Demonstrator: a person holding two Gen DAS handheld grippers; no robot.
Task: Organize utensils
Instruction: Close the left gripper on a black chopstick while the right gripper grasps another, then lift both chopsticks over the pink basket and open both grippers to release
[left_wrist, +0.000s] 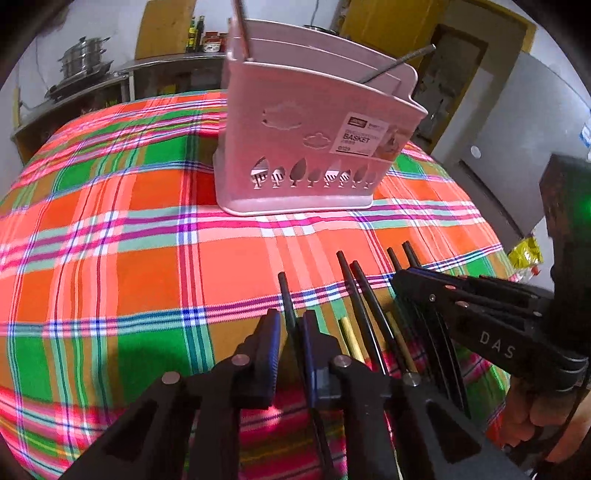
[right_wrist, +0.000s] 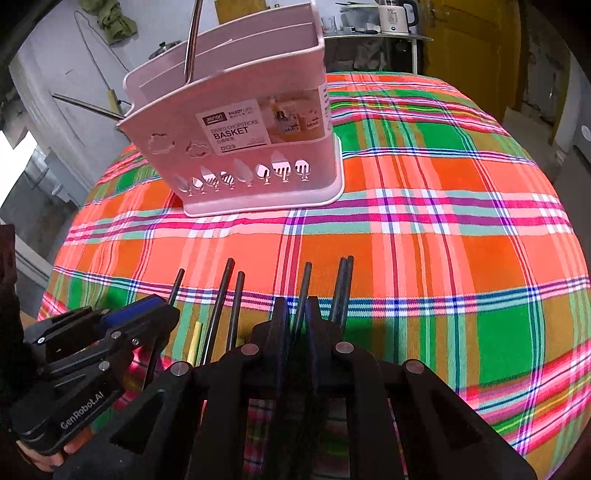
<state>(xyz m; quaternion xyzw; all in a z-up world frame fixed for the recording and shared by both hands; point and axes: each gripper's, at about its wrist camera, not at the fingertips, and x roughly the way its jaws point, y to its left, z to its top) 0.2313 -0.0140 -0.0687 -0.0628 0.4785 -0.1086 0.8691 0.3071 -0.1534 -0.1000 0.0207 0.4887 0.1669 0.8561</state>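
Note:
Several black chopsticks (left_wrist: 351, 288) lie side by side on the plaid tablecloth (left_wrist: 147, 221) near its front edge. My left gripper (left_wrist: 290, 317) is shut on one black chopstick (left_wrist: 284, 291), whose tip sticks out past the pads. Beside it on the right, my right gripper (left_wrist: 406, 277) reaches over the other sticks. In the right wrist view my right gripper (right_wrist: 297, 306) is shut on another black chopstick (right_wrist: 306, 280), with the left gripper (right_wrist: 162, 306) to its left. A pink chopstick basket (left_wrist: 295, 110) (right_wrist: 240, 110) stands upright further back, with metal utensil handles (right_wrist: 192, 40) inside.
Two gold-tipped sticks (left_wrist: 349, 339) lie among the black ones. A shelf with steel pots (left_wrist: 83, 59) stands behind the table on the left. A kettle (right_wrist: 395, 16) and a yellow door (right_wrist: 472, 55) are behind on the right. The tablecloth drops off at the table's rounded edge.

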